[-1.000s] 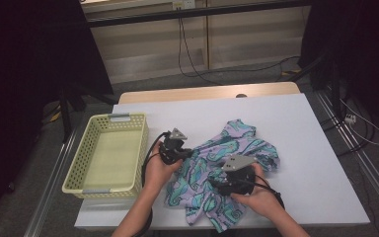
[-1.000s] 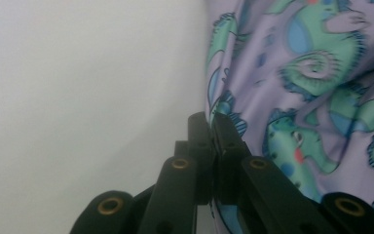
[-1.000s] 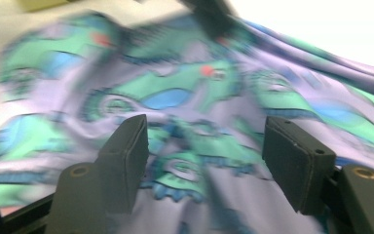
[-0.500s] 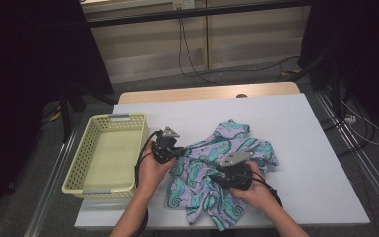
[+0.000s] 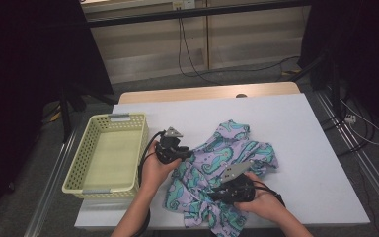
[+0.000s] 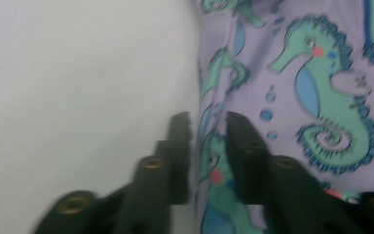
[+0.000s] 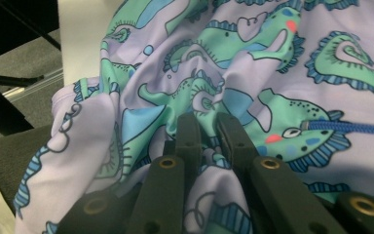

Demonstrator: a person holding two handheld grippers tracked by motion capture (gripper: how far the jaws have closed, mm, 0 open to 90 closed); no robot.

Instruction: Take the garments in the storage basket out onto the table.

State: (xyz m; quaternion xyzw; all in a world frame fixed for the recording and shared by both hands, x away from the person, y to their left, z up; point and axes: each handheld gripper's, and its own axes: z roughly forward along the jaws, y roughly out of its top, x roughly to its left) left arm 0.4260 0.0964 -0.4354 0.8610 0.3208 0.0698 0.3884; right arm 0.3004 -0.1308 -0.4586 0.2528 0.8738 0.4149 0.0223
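Note:
A lilac garment printed with teal seahorses lies crumpled on the white table. My left gripper rests at the cloth's left edge. Its jaws have just been opening and stand apart in the left gripper view, astride the hem of the garment without pressing it. My right gripper is at the cloth's near end. Its jaws have just been closing, and in the right gripper view they pinch a raised fold of the garment.
A pale yellow plastic basket with nothing in it stands at the table's left side. Bare table stretches to the right of the cloth and behind it. The near table edge and the floor lie just beyond the cloth's near end.
The cloth's near end has gathered into a tighter bunch at my right gripper. Both hands stay almost where they were.

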